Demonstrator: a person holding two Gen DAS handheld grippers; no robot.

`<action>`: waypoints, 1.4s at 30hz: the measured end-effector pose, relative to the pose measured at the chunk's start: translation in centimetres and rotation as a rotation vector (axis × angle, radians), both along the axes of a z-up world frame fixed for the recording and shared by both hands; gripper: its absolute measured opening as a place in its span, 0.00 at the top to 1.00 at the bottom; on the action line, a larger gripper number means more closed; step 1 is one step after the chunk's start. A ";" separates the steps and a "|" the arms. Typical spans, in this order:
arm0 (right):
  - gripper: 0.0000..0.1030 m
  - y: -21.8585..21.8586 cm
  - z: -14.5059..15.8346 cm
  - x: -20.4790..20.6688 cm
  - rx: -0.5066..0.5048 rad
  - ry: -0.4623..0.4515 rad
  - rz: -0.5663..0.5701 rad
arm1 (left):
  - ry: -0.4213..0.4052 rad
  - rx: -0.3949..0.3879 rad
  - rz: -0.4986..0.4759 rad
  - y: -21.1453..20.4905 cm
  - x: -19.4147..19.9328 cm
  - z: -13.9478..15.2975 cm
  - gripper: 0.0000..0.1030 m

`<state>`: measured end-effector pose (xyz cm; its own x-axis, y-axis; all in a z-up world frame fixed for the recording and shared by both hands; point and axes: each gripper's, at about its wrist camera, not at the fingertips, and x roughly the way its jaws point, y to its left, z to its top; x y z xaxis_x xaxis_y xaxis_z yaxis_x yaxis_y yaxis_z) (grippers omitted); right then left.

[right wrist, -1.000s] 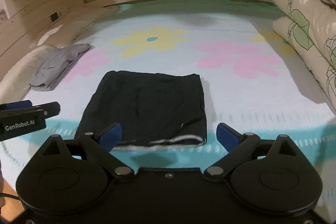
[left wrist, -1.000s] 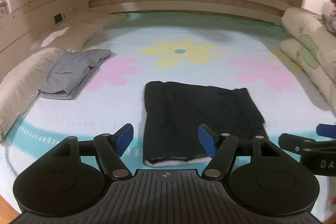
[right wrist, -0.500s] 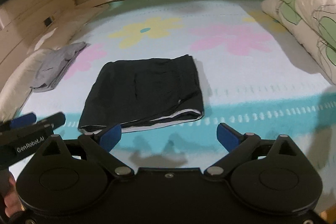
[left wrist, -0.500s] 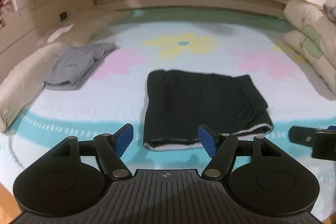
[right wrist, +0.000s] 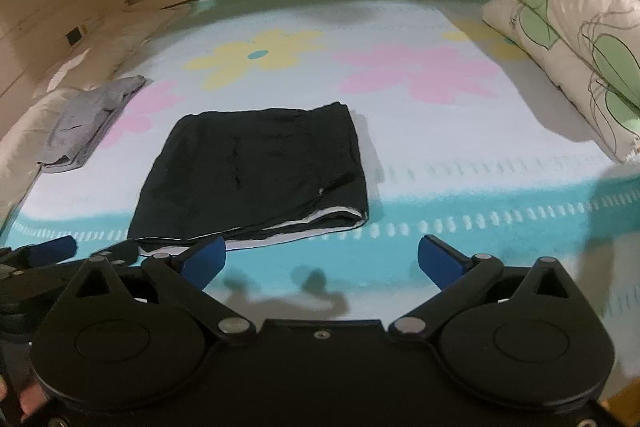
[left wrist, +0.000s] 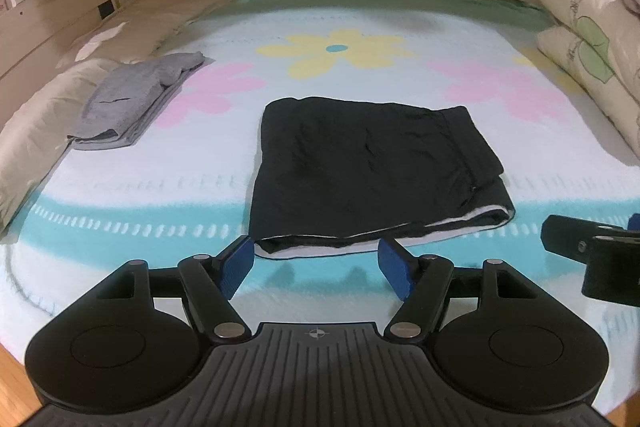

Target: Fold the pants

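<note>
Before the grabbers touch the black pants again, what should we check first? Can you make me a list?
1. Left gripper open and empty: ok.
2. Right gripper open and empty: ok.
3. Black pants lying flat on the bedspread, already folded into a rectangle: ok.
4. Near edge neat: not ok, a white layer peeks out along it.
5. Gray folded clothes well apart from the pants: ok.
6. Whether the layers underneath line up: cannot tell.

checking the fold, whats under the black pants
The black pants lie folded on the flowered bedspread. A white layer shows along their near edge; anything else beneath is covered.
</note>
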<state>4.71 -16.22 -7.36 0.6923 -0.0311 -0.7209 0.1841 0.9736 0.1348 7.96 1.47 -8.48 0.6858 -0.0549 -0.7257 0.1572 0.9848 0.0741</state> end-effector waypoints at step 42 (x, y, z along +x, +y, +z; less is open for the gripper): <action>0.01 2.1 -0.5 0.3 -0.052 0.023 0.040 | 0.007 -0.006 -0.015 0.2 -0.4 0.6 0.35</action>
<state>5.02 -14.11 -7.90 0.6767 -0.0415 -0.7351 0.1472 0.9859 0.0798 7.60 1.66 -7.84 0.6799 -0.0694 -0.7300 0.1723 0.9828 0.0671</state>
